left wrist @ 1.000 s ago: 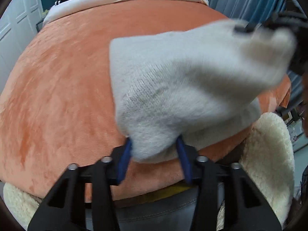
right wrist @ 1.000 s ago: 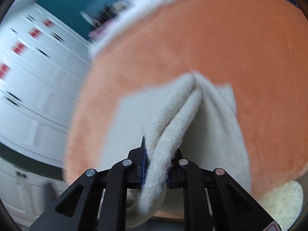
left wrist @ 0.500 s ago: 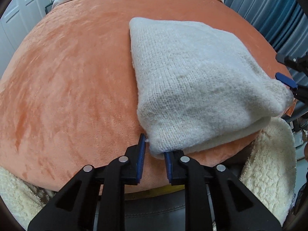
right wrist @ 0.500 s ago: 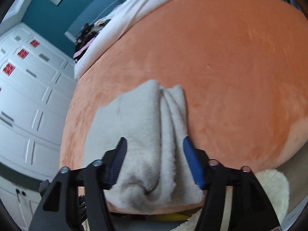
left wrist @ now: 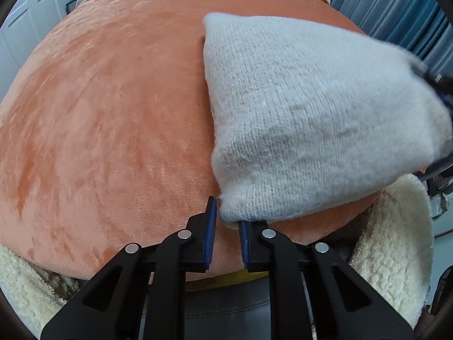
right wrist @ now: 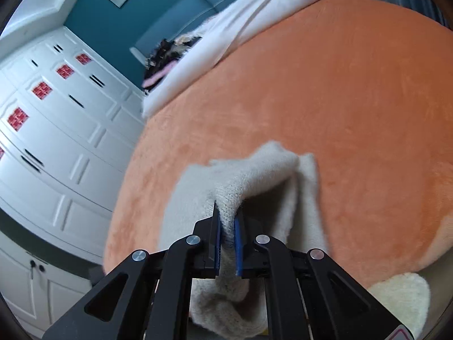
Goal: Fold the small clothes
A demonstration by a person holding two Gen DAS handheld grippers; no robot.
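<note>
Knit (left wrist: 311, 119): off-white, fuzzy, folded into a rough rectangle of several layers. Lies on the orange blanket (left wrist: 113, 113), in the left wrist view from the centre out toward 3 o'clock; its near corner reaches down to 6 o'clock. In the right wrist view the knit (right wrist: 254, 175) sits at centre and runs down to 6 o'clock, with one fold raised as a ridge and the rest bunched below it.

Left gripper (left wrist: 228, 226): at 6 o'clock in its own view. Blue-padded fingers (left wrist: 211, 232) closing, a narrow gap between them. The knit's near corner sits at the finger tips; whether the pads press on it cannot be told.

Right gripper (right wrist: 226, 223): at 6 o'clock in its own view. Fingers (right wrist: 237, 243) closing and pinching the raised fold of the knit, cloth showing between the blue pads. In the left wrist view the same gripper shows blurred at 3 o'clock, at the knit's far corner.

Blanket: plush, covers a bed, fills most of both views.

Cream fleece (left wrist: 396, 240): beside the blanket edge, at 4 o'clock in the left view.

White bedding (right wrist: 254, 14): beyond the blanket, at 12 o'clock.

White cupboards (right wrist: 56, 141): panelled, with red squares, at 9 o'clock in the right view.

Teal wall (right wrist: 127, 28): at 11 o'clock.
</note>
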